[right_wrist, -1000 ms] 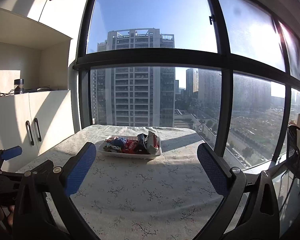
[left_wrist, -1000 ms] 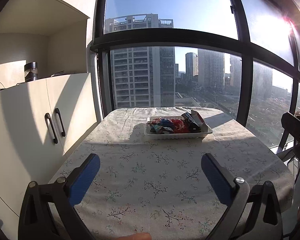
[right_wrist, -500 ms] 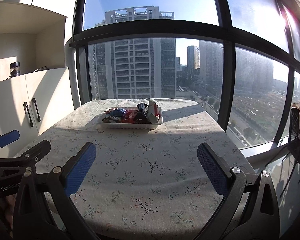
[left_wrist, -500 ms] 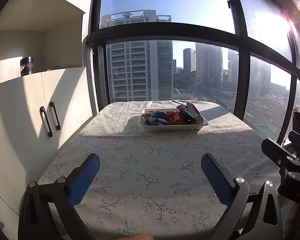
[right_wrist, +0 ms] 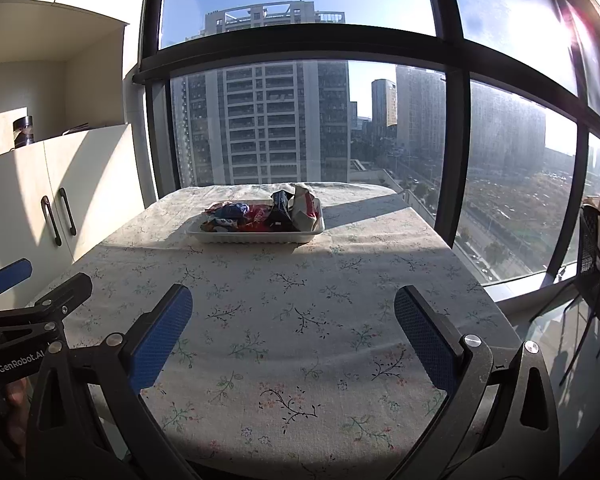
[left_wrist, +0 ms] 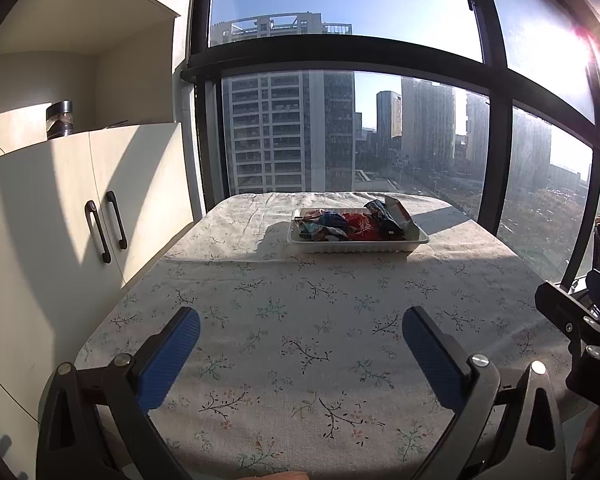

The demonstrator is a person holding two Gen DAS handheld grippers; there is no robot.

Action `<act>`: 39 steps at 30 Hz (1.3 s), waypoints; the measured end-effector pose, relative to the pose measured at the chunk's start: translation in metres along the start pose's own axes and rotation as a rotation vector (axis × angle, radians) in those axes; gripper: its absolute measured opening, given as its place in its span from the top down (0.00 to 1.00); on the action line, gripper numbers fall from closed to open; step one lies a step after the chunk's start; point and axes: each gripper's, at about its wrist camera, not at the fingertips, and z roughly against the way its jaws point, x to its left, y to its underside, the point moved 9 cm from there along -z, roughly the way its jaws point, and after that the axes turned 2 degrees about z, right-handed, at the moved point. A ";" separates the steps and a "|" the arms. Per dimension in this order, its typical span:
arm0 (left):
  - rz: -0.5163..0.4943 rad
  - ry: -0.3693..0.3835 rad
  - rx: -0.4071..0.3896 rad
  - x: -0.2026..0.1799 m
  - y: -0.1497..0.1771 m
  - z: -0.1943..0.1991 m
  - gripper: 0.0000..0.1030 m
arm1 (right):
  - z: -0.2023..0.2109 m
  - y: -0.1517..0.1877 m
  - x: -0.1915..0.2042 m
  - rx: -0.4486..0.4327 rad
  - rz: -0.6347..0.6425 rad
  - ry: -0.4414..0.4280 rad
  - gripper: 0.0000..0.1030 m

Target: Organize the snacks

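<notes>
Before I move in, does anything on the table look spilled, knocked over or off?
Nothing spilled. The snack packets sit heaped inside the white tray, unsorted; two taller packets at its right end stand up above the rim. None lie on the tablecloth. Both grippers hover with jaws open, holding nothing.

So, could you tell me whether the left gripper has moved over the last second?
Yes. The left gripper has pulled back from the window: more floral tablecloth now lies between its open fingers and the white snack tray than a second ago.
</notes>
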 end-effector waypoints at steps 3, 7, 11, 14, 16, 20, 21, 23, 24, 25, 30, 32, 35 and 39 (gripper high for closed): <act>0.000 -0.001 0.003 0.000 0.001 -0.001 0.00 | -0.003 0.001 0.002 0.004 0.002 0.000 0.00; 0.000 -0.001 0.004 0.000 0.001 -0.001 0.00 | -0.005 0.003 0.007 0.013 0.007 -0.002 0.00; 0.000 -0.002 0.008 0.000 0.002 -0.003 0.00 | -0.008 0.006 0.011 0.017 0.014 -0.006 0.00; -0.002 -0.002 0.012 0.000 0.003 -0.003 0.00 | -0.010 0.007 0.013 0.021 0.015 -0.007 0.00; -0.003 -0.003 0.013 0.000 0.003 -0.004 0.00 | -0.010 0.009 0.014 0.022 0.017 -0.007 0.00; -0.004 -0.005 0.015 -0.001 0.003 -0.004 0.00 | -0.010 0.009 0.014 0.022 0.016 -0.006 0.00; -0.004 -0.005 0.016 -0.001 0.003 -0.004 0.00 | -0.010 0.009 0.015 0.021 0.017 -0.006 0.00; -0.004 -0.005 0.017 0.000 0.004 -0.005 0.00 | -0.010 0.009 0.015 0.023 0.016 -0.005 0.00; -0.004 -0.007 0.017 0.000 0.004 -0.005 0.00 | -0.010 0.010 0.015 0.023 0.018 -0.006 0.00; -0.004 -0.006 0.018 0.000 0.004 -0.005 0.00 | -0.010 0.010 0.015 0.022 0.018 -0.006 0.00; -0.006 -0.005 0.019 0.000 0.004 -0.006 0.00 | -0.012 0.012 0.015 0.023 0.020 -0.008 0.00; -0.006 -0.006 0.019 0.000 0.004 -0.006 0.00 | -0.013 0.012 0.015 0.024 0.021 -0.009 0.00; -0.007 -0.006 0.019 0.000 0.004 -0.006 0.00 | -0.012 0.012 0.015 0.024 0.021 -0.009 0.00; -0.006 -0.006 0.019 0.000 0.004 -0.006 0.00 | -0.012 0.012 0.016 0.024 0.021 -0.008 0.00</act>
